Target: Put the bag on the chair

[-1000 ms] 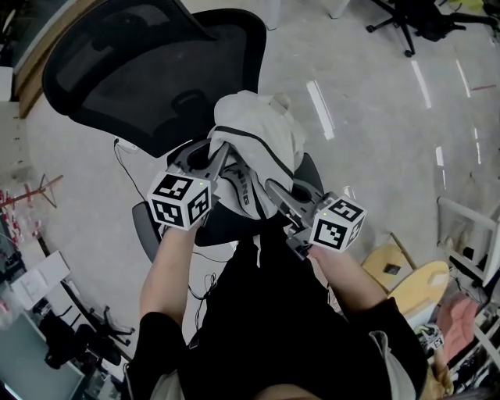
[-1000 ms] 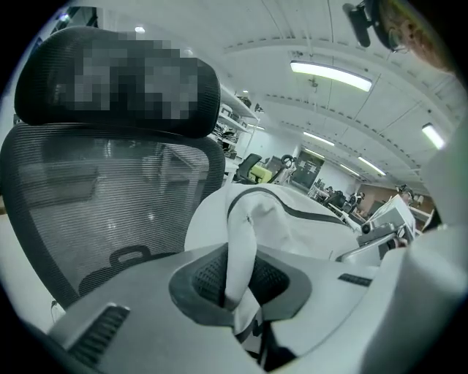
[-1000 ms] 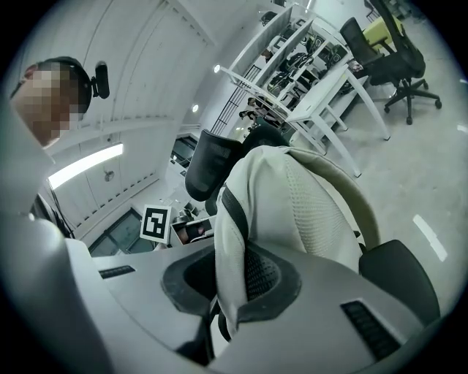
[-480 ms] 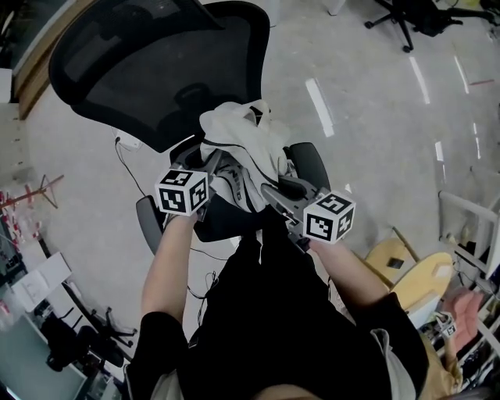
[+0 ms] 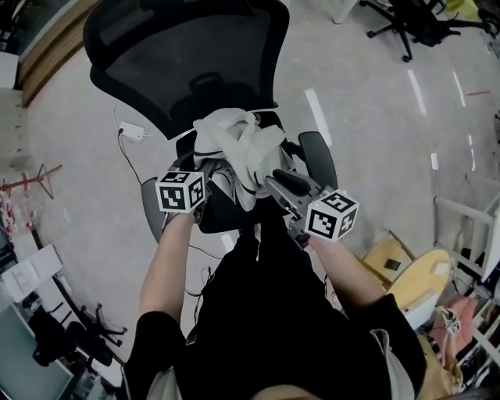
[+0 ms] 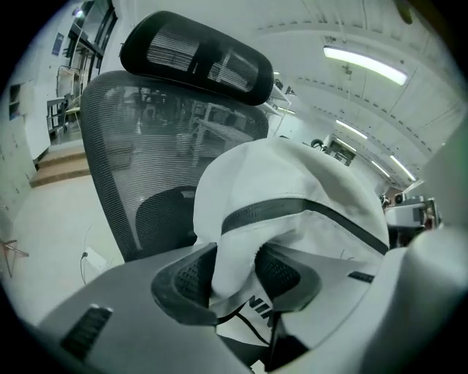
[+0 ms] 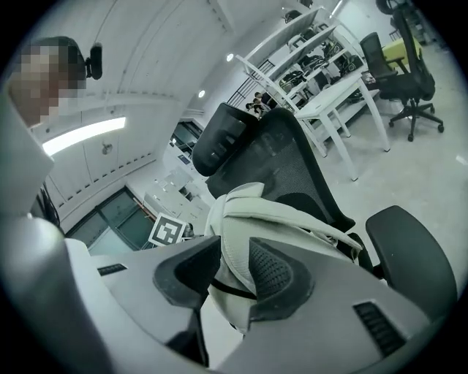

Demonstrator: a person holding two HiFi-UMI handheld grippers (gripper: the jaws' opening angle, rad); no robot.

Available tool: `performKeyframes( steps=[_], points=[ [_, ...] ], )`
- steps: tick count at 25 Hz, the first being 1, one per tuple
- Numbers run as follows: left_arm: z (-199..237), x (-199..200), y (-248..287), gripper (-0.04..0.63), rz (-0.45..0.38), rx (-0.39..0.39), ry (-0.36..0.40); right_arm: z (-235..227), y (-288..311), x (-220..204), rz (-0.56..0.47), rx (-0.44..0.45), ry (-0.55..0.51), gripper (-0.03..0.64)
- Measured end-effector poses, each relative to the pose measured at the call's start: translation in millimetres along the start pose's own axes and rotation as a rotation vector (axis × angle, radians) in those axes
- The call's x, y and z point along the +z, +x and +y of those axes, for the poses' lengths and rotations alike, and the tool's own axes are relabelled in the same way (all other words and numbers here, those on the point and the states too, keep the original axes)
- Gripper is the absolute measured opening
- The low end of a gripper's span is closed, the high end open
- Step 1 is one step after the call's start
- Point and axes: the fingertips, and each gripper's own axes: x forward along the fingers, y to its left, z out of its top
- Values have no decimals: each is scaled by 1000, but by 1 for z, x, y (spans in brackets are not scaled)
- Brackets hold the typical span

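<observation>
A white bag (image 5: 234, 144) with black trim lies crumpled on the seat of a black mesh office chair (image 5: 187, 55), in front of its backrest. My left gripper (image 5: 207, 168) is at the bag's near left side. Its jaws are opening, and a fold of the white bag (image 6: 292, 182) hangs loosely between the pads, left gripper (image 6: 238, 274). My right gripper (image 5: 273, 181) is at the bag's near right side, its jaws also opening. A padded strap of the bag (image 7: 248, 212) stands between them, right gripper (image 7: 234, 270). The chair (image 7: 292, 161) rises behind the bag.
The chair's right armrest (image 5: 316, 156) lies just beyond my right gripper. A white power strip (image 5: 133, 130) with a cable lies on the floor at the left. Another office chair (image 5: 406, 19) stands at the far right, white desks (image 7: 344, 95) behind it.
The bag has come down from above the seat and slumped onto it. Both grippers have moved lower and closer to the chair, and their jaws have widened around the fabric.
</observation>
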Motion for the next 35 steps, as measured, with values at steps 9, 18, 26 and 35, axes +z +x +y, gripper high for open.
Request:
performKeyframes(
  steps=[9,18,26,35],
  points=[
    [-19,3,-19,169,-50,-16,-7,28,-6,-12,-8,42,-24,132],
    [-60,23,-8,92,-44,-103,92,15,-13,-30,32,-57,-57,163],
    [-67,29,-11,71,-55,-158,70,9,-4,-43,46,-143,-142,201],
    [-28,13,-25,135,-13,57,143,-17,-23,-37,45,-144,-41,201]
  ],
)
